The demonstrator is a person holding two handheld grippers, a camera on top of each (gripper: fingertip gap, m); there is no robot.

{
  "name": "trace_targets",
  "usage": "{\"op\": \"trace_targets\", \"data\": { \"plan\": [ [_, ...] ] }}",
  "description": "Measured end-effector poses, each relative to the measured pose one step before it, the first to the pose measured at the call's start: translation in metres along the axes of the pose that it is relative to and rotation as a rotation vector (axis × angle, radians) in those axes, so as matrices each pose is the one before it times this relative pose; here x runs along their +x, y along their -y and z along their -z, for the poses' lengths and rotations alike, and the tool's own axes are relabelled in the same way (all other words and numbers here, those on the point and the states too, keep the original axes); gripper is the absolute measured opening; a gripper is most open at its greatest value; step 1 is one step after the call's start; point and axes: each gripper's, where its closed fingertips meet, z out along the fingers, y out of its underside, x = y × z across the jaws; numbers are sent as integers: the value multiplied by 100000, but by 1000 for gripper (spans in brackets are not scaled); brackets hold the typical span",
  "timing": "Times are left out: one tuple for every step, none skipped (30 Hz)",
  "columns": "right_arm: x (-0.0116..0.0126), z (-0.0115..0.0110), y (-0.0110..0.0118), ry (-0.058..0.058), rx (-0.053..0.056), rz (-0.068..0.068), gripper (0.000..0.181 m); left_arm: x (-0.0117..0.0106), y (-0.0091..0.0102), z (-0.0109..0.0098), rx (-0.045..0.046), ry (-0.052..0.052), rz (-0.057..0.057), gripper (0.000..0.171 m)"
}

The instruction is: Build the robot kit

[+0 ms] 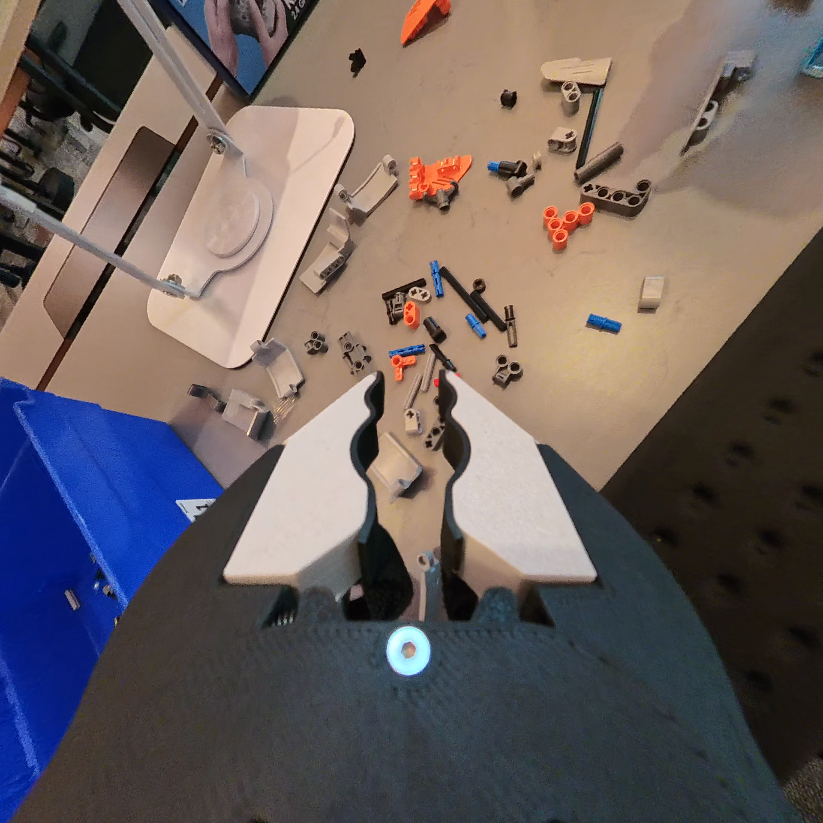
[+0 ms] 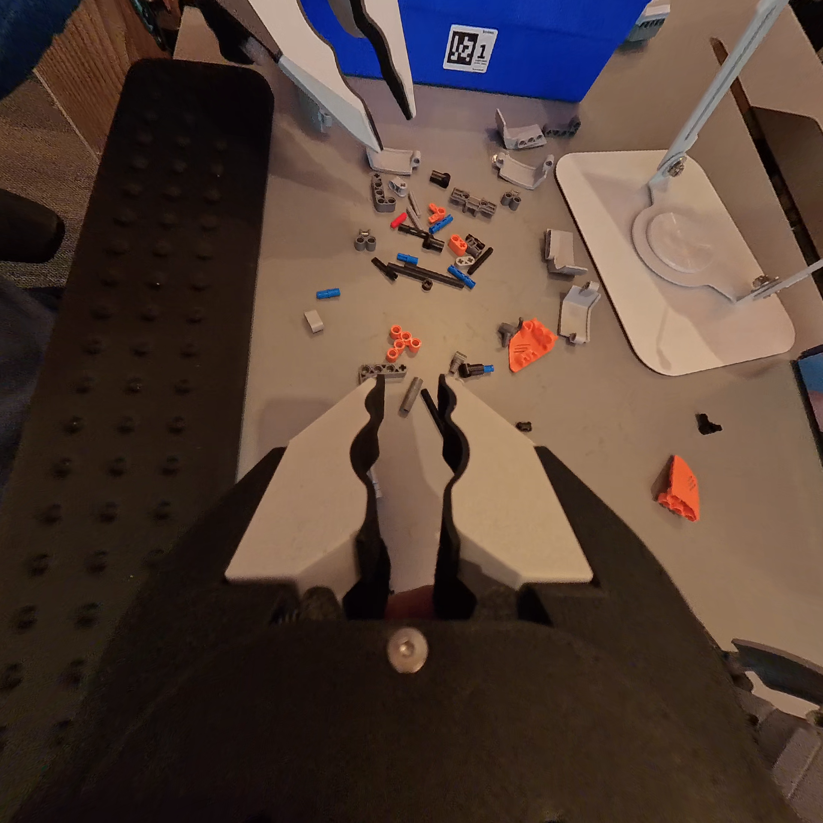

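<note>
While both tools hung over the grey tabletop (image 2: 579, 423), neither pinched anything. The left gripper (image 1: 410, 378) had its jaws spread, empty, above a pale grey curved panel (image 1: 394, 467) that showed between them; in the right wrist view that same gripper (image 2: 394, 133) appeared at 12 o'clock, one tip just at the panel (image 2: 392, 161), though whether it touched I could not tell. The right gripper (image 2: 410, 383) likewise had its jaws spread and empty, nearest to a short grey tube (image 2: 410, 395) and a thin black axle (image 2: 431, 407) lying between the tips. At 11 o'clock of those tips lay a grey holed beam (image 2: 383, 370), and beyond it an orange cluster of rings (image 2: 402, 343). An orange wedge piece (image 2: 530, 345) sat at 1 o'clock, another orange shell (image 2: 679, 490) at 3 o'clock. A white stand base (image 2: 623, 320) lay at 2 o'clock, a blue bin (image 2: 534, 44) at 12, and a black studded board (image 2: 147, 311) at 9 o'clock.
</note>
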Motion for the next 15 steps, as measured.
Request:
{"op": "trace_targets", "data": {
  "plan": [
    [80, -24, -95, -397, 335, 393, 21, -90, -109, 41, -364, 46, 92, 22],
    [26, -48, -95, -157, 200, 458, 21, -93, -85, 20, -312, 163, -25, 22],
    [-4, -65, -128, -83, -65, 248, 20, -94, -55, -15, -245, 209, -39, 22],
    [52, -77, -129, -387, -151, 187, 21, -62, -74, -40, -375, 99, -36, 22],
    [36, -69, -128, -426, -172, 454, 20, -50, -92, -85, -540, 45, -145, 22],
    [21, -55, -133, -309, -272, 597, 20, -52, -57, -96, -386, 198, -131, 22],
    [23, -42, -104, -353, -145, 623, 20, -22, -9, -125, -117, 62, 39, 22],
    [22, -30, -49, -395, 109, 719, 19, 58, 23, -149, -61, -281, 108, 22],
    [-2, -24, -40, -195, 116, 756, 19, 126, -3, -168, -268, -563, -139, 22],
    [-1, -9, -15, -284, 217, 667, 19, 88, 7, -182, -312, -250, -341, 22],
    [31, 7, 18, -458, 348, 534, 19, 14, 9, -168, -309, 114, -281, 22],
    [2, 9, 7, -279, 216, 492, 19, -6, 41, -150, -166, 165, 21, 23],
    [1, -11, -11, -261, 106, 588, 19, 22, 95, -113, 38, -180, 54, 23],
    [39, -6, -30, -473, 67, 741, 19, 46, 142, -72, 296, -247, -17, 23],
    [41, -9, -52, -500, -90, 765, 19, 13, 159, -51, 344, -126, 9, 23]
  ]
}}
